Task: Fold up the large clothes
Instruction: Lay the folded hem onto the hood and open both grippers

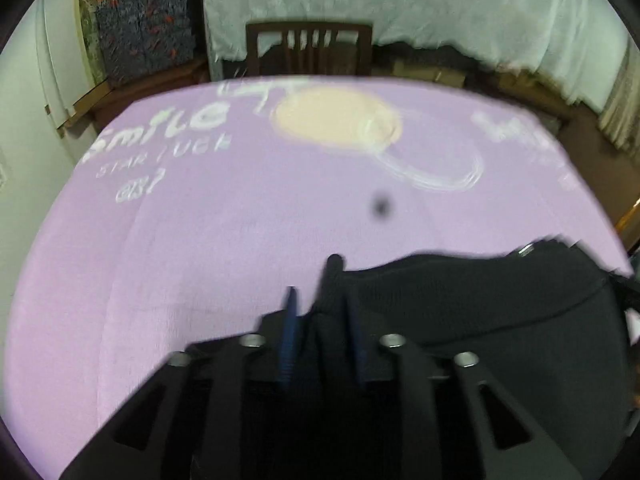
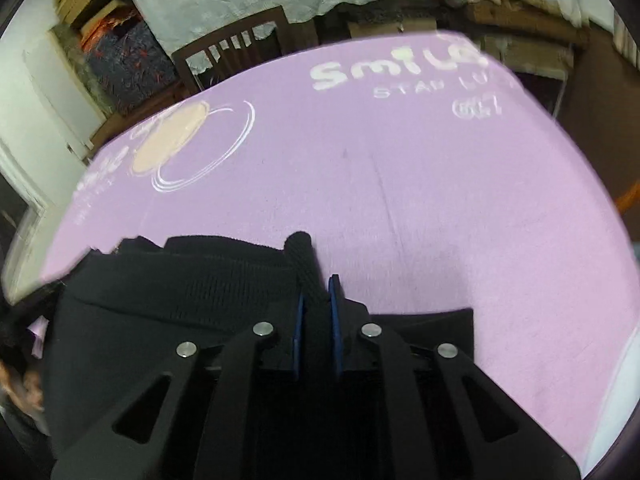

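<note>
The lilac tablecloth [image 1: 200, 240] carries white printed lettering: "Smile" [image 1: 168, 128] at about ten o'clock in the left wrist view, with a smaller, blurred line beneath reading roughly "STAR LUCK". In the right wrist view "Smile" [image 2: 394, 70] sits at one o'clock. The remaining marks are illegible.

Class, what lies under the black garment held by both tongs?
Under the black garment lies a purple printed cloth, visible all around it. What that cloth covers, and the part beneath the garment, is hidden.

one garment [image 1: 500, 312], two claws (both gripping), one chair [image 1: 308, 50]
</note>
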{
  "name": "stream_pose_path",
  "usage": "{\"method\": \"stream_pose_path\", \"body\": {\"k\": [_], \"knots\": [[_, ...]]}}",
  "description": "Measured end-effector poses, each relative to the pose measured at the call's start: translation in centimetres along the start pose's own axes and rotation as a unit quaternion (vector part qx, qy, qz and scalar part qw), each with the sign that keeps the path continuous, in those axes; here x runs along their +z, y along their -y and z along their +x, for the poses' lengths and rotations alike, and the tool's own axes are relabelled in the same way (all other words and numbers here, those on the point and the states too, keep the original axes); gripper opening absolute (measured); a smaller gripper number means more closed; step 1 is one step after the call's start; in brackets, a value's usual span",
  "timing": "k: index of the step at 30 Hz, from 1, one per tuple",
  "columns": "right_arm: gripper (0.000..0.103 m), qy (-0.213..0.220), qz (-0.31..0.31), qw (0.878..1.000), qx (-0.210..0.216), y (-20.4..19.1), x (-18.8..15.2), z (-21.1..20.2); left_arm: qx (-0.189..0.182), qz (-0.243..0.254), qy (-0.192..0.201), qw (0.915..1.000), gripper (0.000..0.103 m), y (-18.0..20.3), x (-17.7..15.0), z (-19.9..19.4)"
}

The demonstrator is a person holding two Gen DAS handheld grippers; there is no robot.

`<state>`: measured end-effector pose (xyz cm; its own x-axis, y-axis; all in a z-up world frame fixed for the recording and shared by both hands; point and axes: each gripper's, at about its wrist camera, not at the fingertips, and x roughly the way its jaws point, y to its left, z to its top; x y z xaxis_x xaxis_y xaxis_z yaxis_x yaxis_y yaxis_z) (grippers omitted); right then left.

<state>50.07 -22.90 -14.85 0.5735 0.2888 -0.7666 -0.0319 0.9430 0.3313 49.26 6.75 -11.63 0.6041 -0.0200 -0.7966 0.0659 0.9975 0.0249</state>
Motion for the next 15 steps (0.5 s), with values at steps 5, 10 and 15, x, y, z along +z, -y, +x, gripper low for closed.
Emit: {"method": "stream_pose_path", "body": {"k": [5, 10, 15], "knots": [[0.037, 0.002, 0.005, 1.0, -0.016, 0.4, 0.3, 0.0, -0.009, -0.031, 0.0, 0.9995, 0.052, -1.7, -0.3, -1.5], [0.049, 0.017, 0.088, 0.995, 0.036, 3.3, 0.7, -3.8, -0.026, -0.014, 0.041, 0.9987, 0.063, -0.8, -0.6, -7.4], [0.05, 0.056, 0.065, 0.994, 0.066, 0.5, -0.1, -9.7, -0.049, 0.028, 0.074, 0.9957, 0.075, 3.9, -1.6, -12.1]]}}
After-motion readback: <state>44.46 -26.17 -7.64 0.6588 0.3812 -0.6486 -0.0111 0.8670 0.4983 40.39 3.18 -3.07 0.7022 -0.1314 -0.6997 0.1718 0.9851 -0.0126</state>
